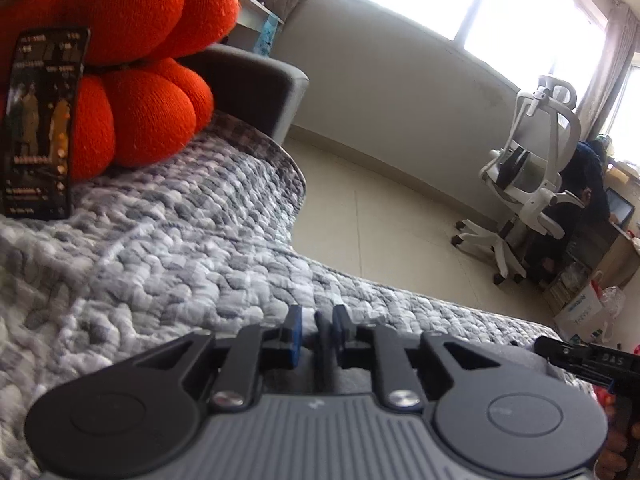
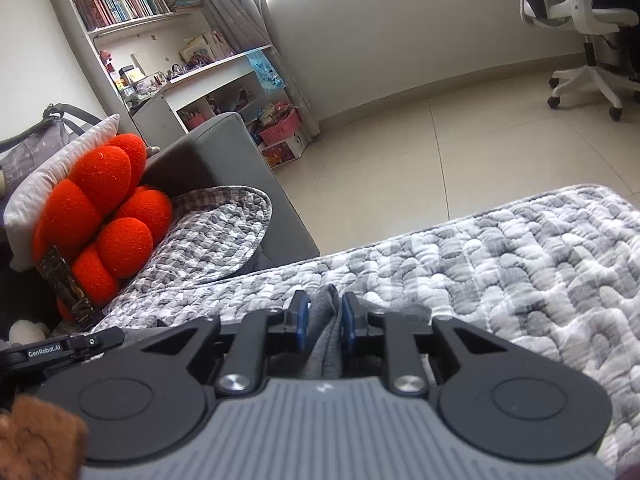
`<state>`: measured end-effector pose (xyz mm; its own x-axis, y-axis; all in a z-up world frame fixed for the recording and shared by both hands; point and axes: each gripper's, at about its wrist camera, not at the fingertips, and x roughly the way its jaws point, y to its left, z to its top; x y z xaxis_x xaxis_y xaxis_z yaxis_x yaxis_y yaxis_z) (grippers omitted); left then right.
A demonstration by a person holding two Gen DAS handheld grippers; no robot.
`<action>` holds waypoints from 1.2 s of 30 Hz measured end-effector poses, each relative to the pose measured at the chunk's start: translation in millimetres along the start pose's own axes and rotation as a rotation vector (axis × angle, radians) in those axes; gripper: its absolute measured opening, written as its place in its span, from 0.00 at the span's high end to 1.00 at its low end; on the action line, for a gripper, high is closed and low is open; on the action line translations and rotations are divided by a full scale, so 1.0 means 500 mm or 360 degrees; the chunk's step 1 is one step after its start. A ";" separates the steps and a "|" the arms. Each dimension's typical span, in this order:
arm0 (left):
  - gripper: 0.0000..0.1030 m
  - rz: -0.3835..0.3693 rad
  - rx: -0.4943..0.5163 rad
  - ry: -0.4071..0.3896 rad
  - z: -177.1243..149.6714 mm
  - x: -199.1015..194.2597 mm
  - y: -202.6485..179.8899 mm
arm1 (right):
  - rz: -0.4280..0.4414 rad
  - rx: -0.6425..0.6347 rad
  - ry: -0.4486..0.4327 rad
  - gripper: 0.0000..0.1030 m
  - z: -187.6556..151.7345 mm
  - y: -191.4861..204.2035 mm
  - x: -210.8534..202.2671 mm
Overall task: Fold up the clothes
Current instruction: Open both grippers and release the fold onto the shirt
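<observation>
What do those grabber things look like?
Each hand-held gripper, left and right, is black, with a ribbed grey body, two round black discs, silver screws and blue-padded fingers. "GenRobot.AI" shows in white on the left one's side.

You've got two black two-finger grippers, one grey cloth garment, one bright orange knotted knit cushion with one dark printed card propped against it, and one white office chair.

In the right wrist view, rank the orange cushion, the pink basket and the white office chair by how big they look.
1. orange cushion, nearest the camera, so its lead is unsure
2. white office chair, partly cut off
3. pink basket
</observation>
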<state>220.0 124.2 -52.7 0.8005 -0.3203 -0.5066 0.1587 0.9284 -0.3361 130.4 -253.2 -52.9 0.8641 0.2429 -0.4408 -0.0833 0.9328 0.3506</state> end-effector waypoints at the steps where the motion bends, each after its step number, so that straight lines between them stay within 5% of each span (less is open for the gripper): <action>1: 0.82 0.0012 0.0005 -0.0043 0.004 -0.011 -0.003 | -0.0005 -0.0008 -0.0005 0.71 0.001 0.002 -0.002; 8: 0.82 -0.0002 0.0129 -0.0105 0.003 -0.040 -0.066 | -0.0003 -0.0228 -0.0045 0.71 -0.005 0.064 -0.025; 14: 0.82 0.0035 0.0280 0.0007 -0.059 0.011 -0.110 | -0.0084 -0.0590 0.0179 0.71 -0.072 0.146 0.030; 16: 0.84 0.0073 0.0294 0.0002 -0.072 0.022 -0.105 | -0.0172 -0.0672 0.0179 0.82 -0.093 0.145 0.047; 20: 0.86 0.0094 0.0262 0.0000 -0.075 0.025 -0.096 | -0.0300 -0.0581 0.0116 0.84 -0.078 0.099 0.060; 23: 0.86 0.0094 0.0266 0.0000 -0.074 0.022 -0.098 | -0.0379 -0.0484 0.0100 0.99 -0.053 0.062 0.067; 24: 0.86 0.0098 0.0270 0.0001 -0.074 0.021 -0.098 | -0.0393 -0.0463 0.0098 0.98 -0.048 0.054 0.067; 26: 0.86 0.0110 0.0279 -0.0001 -0.072 0.020 -0.103 | -0.0402 -0.0429 0.0088 0.81 -0.040 0.047 0.060; 31: 0.83 0.0134 0.0217 -0.0024 -0.057 0.000 -0.120 | -0.0338 -0.0435 0.0010 0.77 -0.035 0.073 0.015; 36: 0.78 0.0033 0.0257 -0.0025 -0.058 -0.011 -0.168 | -0.0158 -0.0479 0.0008 0.73 -0.047 0.138 0.006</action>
<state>185.4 42.5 -44.8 0.8133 -0.2989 -0.4991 0.2321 0.9534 -0.1929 115.5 -182.0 -49.7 0.8731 0.1475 -0.4647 -0.1427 0.9887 0.0457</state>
